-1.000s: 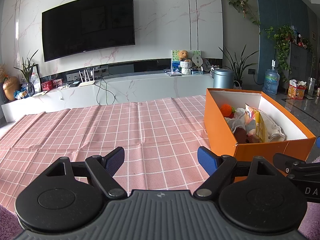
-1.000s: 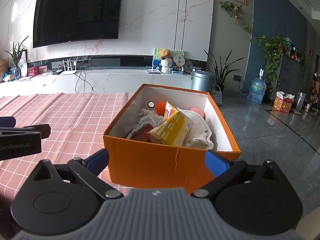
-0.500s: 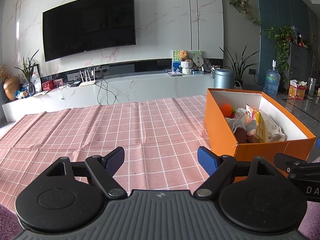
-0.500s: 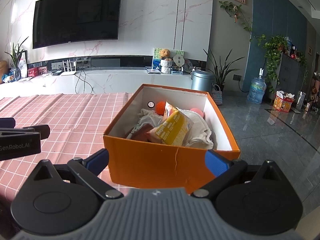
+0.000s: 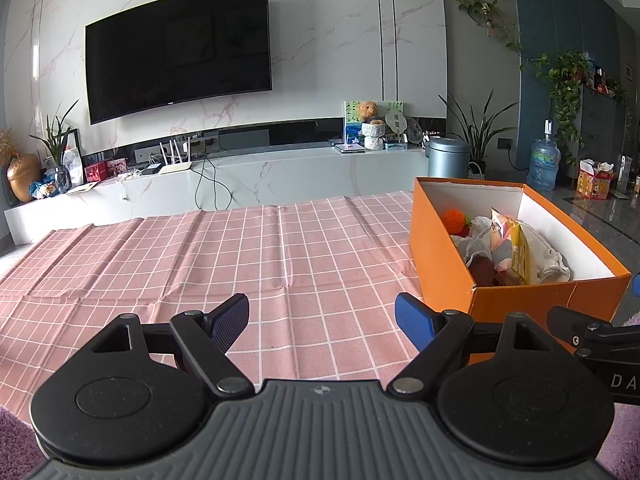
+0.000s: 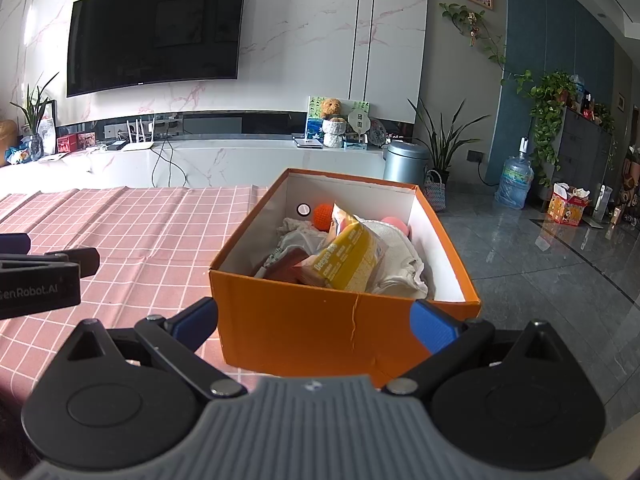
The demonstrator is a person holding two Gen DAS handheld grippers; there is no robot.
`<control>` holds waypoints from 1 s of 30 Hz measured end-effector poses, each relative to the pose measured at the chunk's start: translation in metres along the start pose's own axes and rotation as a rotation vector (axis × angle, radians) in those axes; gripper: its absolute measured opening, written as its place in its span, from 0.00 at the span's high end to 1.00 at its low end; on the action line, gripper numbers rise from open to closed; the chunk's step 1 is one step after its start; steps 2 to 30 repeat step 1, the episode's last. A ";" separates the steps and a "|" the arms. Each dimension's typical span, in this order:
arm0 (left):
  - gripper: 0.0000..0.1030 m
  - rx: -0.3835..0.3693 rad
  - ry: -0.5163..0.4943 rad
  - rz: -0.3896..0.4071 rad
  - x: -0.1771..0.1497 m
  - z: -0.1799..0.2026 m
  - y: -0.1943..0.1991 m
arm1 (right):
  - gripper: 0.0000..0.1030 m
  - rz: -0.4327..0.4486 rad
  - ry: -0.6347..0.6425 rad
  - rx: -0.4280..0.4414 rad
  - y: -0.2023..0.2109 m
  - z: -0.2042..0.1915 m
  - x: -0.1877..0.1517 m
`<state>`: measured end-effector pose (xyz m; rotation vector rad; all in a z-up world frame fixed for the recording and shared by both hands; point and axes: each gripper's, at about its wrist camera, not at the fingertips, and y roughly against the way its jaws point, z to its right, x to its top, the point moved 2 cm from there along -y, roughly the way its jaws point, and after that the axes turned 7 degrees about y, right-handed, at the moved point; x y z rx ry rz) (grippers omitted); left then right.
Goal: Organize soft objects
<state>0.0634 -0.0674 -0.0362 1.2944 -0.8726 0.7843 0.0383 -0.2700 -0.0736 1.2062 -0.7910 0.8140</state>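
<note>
**Nearly packed: soft things in the orange box**

Now poised over the pink checked cloth (image 5: 280,264), left gripper (image 5: 320,316) and right gripper (image 6: 314,320) both spread wide, holding nothing. Soft items (image 6: 396,264) piled inside the orange box (image 6: 320,320). Best approached from above, clear of the cardboard rim.

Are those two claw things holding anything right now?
No. The left hand-held gripper and the right hand-held gripper are both open and hold nothing. The soft things lie in the orange box.
</note>
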 end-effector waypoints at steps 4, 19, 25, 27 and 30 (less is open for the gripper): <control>0.06 0.000 0.003 0.001 0.000 -0.001 0.000 | 0.03 0.000 0.001 0.000 0.000 0.000 0.000; 0.06 0.000 0.003 0.001 0.000 -0.001 0.000 | 0.03 0.000 0.001 0.000 0.000 0.000 0.000; 0.06 0.000 0.003 0.001 0.000 -0.001 0.000 | 0.03 0.000 0.001 0.000 0.000 0.000 0.000; 0.06 0.000 0.003 0.001 0.000 -0.001 0.000 | 0.03 0.000 0.001 0.000 0.000 0.000 0.000; 0.06 0.000 0.003 0.001 0.000 -0.001 0.000 | 0.03 0.000 0.001 0.000 0.000 0.000 0.000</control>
